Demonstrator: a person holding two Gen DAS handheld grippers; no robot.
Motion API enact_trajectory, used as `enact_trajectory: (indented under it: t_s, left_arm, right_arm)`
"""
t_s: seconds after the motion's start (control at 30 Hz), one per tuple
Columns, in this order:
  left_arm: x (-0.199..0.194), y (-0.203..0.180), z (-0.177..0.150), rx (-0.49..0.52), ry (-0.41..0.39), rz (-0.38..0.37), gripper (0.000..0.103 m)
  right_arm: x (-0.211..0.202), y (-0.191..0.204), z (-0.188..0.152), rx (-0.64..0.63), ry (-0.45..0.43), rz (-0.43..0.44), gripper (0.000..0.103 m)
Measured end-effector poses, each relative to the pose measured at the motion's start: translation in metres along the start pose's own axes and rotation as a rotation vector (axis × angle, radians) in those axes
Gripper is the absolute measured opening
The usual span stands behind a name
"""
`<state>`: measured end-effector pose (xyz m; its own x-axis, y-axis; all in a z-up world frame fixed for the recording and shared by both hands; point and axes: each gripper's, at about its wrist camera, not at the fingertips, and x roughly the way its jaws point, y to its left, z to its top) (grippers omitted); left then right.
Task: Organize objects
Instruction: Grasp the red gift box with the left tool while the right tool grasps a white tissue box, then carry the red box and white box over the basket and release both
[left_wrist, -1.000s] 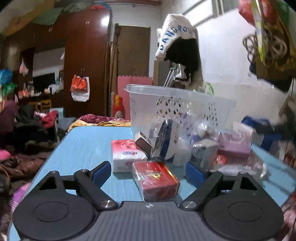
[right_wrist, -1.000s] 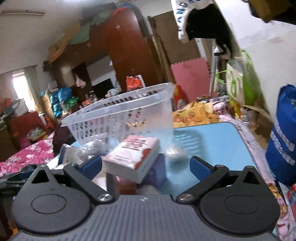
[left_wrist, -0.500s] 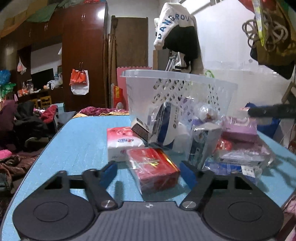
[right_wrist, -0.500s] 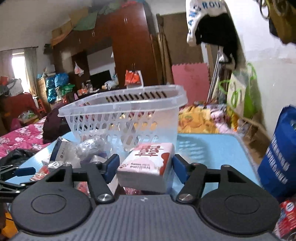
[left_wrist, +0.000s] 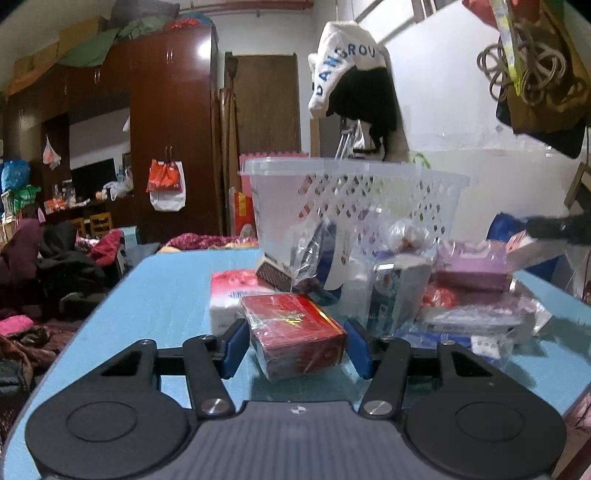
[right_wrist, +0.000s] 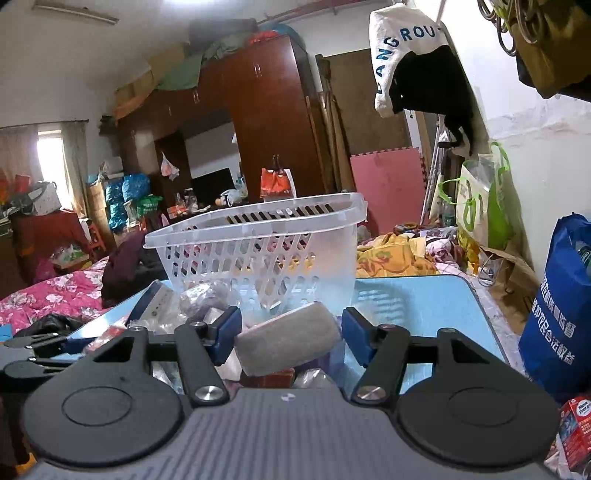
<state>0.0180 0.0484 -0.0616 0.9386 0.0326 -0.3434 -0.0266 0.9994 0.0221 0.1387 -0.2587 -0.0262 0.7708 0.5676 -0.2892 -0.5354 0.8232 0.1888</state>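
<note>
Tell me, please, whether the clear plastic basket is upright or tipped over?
Upright: the clear plastic basket stands on the blue table, rim on top.

Mostly plastic and film from where I sit.
The basket (left_wrist: 354, 192) looks like translucent, smooth plastic with perforated walls; the red box (left_wrist: 295, 332) wears glossy clear wrap. I see a matt blue table (left_wrist: 162, 295) with faint grain, glossy dark wood on the wardrobe (left_wrist: 173, 122), and matt black plastic on the left gripper (left_wrist: 295, 343).

A glossy red box with gold print (left_wrist: 295, 332) lies on the light blue table (left_wrist: 159, 295); the translucent white plastic basket (right_wrist: 258, 251) has diamond-patterned cutouts.
</note>
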Motion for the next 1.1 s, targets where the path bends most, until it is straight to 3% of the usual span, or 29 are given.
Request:
enact_trajectory:
  t_s: [0.37,0.47,0.83,1.1]
  left_arm:
    - [-0.005,0.005,0.007,-0.019,-0.026,-0.013,0.06]
    - [-0.006,0.007,0.007,-0.028,-0.034,-0.019,0.06]
    - [-0.027,0.007,0.016,-0.045,-0.123,-0.063,0.06]
    - [-0.026,0.003,0.04,-0.064,-0.162,-0.126,0.06]
  right_arm:
    - [0.014,0.001,-0.018,-0.05,0.123,0.025,0.061]
    - [0.012,0.0,-0.019,-0.059,0.12,0.018,0.06]
    - [-0.026,-0.003,0.002,-0.048,-0.024,0.037,0.059]
    - [-0.017,0.006,0.028,-0.066,-0.061,0.076,0.059]
